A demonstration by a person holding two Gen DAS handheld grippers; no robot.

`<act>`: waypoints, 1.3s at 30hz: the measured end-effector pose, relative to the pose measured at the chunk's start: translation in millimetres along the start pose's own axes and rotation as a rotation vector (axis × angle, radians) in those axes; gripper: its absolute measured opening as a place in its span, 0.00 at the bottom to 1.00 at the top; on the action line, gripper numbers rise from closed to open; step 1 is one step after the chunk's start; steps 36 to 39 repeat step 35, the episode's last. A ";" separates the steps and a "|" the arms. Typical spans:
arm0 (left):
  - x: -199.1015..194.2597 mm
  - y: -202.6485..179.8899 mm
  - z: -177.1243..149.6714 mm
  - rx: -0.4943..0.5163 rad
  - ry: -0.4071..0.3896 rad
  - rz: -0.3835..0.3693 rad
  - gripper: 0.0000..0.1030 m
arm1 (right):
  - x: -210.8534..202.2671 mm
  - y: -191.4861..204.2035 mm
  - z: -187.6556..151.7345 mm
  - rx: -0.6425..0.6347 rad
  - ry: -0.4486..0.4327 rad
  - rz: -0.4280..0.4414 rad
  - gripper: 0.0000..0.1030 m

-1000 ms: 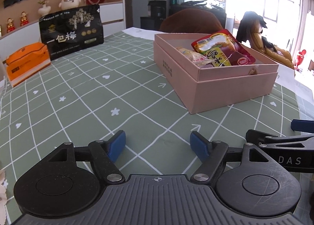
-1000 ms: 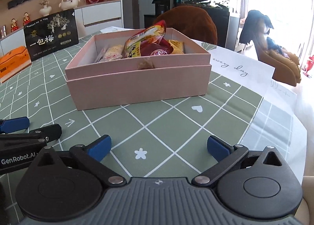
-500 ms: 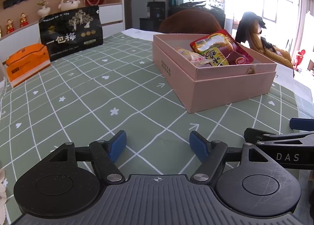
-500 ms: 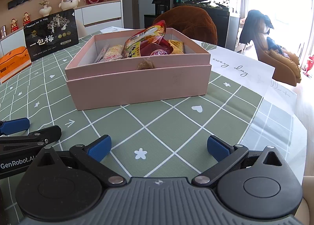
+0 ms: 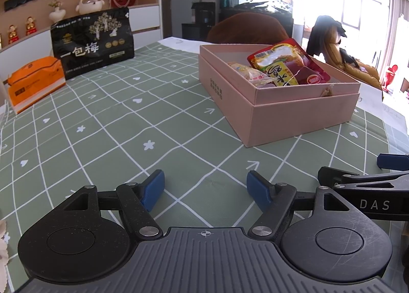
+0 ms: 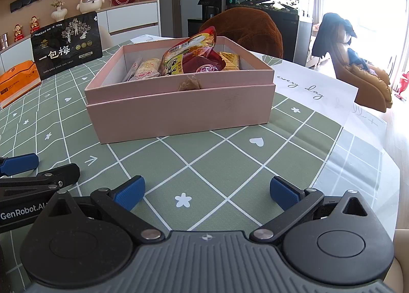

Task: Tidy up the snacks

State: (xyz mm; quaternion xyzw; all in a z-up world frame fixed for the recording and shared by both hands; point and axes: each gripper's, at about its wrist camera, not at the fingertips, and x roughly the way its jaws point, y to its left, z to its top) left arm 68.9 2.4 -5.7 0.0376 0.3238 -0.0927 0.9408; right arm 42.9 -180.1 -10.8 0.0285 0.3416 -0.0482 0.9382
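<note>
"一包梅" on the black bag (image 6: 67, 48), "GenRobot.AI" on the left hand-held gripper (image 6: 19, 165), "every day" on the white paper (image 6: 309, 88)

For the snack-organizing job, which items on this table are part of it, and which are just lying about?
Part of the job:
- pink box
- red snack packet standing in it
- pale wrapped snack beside that
- yellow packet at the back
- left gripper and right gripper, both open and empty

Just lying about:
- black plum bag
- orange carton
- white paper sheet
</note>
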 end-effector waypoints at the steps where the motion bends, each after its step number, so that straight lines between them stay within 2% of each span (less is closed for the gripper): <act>1: -0.2 0.0 -0.2 0.000 0.000 0.000 0.76 | -0.2 0.1 -0.1 0.000 0.000 0.000 1.00; 39: -0.3 -0.1 0.2 0.000 -0.001 -0.004 0.74 | 0.0 0.0 0.2 0.000 0.000 0.000 1.00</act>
